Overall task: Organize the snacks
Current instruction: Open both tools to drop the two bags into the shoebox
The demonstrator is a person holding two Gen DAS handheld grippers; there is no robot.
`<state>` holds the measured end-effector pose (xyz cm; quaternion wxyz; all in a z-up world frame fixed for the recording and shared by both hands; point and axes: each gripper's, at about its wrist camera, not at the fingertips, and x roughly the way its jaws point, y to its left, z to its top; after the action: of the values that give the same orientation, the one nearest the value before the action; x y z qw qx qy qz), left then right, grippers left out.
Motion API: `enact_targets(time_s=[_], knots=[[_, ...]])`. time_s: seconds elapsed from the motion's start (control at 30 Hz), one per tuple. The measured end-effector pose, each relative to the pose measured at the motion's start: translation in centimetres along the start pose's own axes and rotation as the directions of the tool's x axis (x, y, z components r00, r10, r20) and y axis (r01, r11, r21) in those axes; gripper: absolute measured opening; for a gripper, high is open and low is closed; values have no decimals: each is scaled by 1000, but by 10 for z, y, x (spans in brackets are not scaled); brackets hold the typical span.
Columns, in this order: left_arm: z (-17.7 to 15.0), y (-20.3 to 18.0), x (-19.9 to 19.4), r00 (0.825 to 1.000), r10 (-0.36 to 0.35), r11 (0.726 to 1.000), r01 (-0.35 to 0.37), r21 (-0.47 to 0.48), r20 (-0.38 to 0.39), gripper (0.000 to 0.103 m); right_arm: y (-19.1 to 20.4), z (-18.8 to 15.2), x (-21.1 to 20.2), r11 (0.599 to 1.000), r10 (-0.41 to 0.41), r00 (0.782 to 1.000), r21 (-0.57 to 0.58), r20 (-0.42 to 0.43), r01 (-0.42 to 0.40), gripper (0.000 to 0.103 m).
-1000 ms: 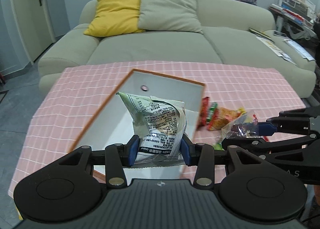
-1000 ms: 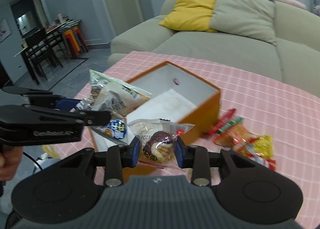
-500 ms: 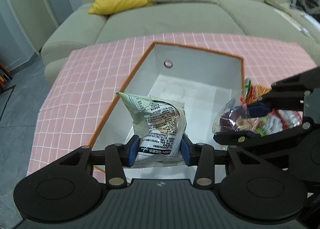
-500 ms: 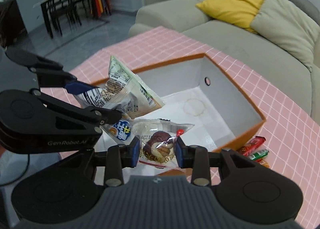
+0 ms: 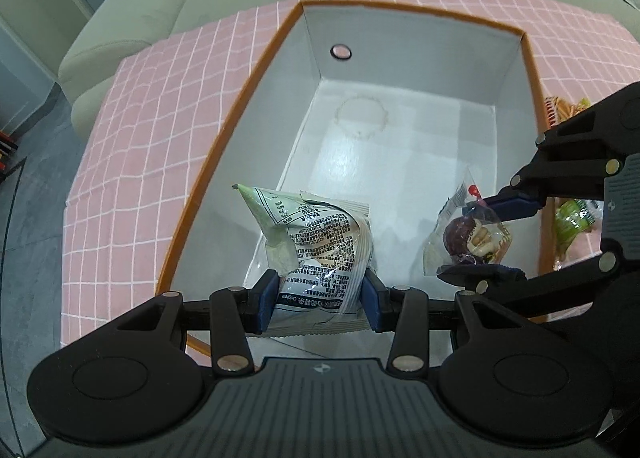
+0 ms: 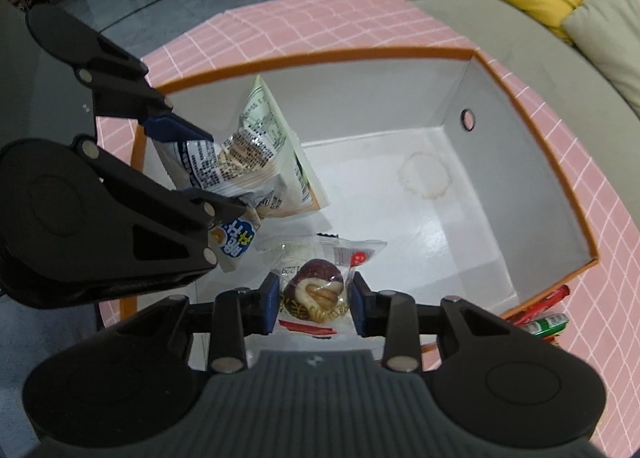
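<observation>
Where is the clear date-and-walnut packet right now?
The clear packet is clamped in the right gripper over the orange box, right of the left gripper's green-white packet.

Both grippers pitched steeply down, side by side and close together: left gripper [image 5: 320,296] with blue fingers [image 5: 267,300] clamped on a printed snack packet [image 5: 320,242], right gripper [image 6: 315,308] fingers [image 6: 271,308] pinched narrower on a clear-wrapped snack [image 6: 316,294].

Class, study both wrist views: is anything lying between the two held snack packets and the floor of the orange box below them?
Nothing visible does. The left gripper holds the printed packet and the right gripper the clear packet over the orange box, whose white floor is bare beneath them.
</observation>
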<state>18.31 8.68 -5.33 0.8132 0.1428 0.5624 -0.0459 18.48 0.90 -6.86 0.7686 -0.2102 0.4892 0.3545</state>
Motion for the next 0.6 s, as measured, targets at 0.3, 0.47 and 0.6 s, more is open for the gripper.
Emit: enact_targets(time_s=[0.3, 0.47, 0.6], knots=[[-1, 2, 11, 998, 8, 1000, -8, -3, -56, 50, 3, 4, 20, 1000, 10, 998, -16, -62, -11, 34], [-4, 4, 14, 998, 12, 1000, -13, -8, -66, 53, 4, 8, 23, 999, 10, 997, -30, -74, -12, 37], [-5, 6, 11, 998, 23, 1000, -23, -9, -51, 54, 5, 8, 19, 1000, 18, 998, -23, -57, -20, 50]])
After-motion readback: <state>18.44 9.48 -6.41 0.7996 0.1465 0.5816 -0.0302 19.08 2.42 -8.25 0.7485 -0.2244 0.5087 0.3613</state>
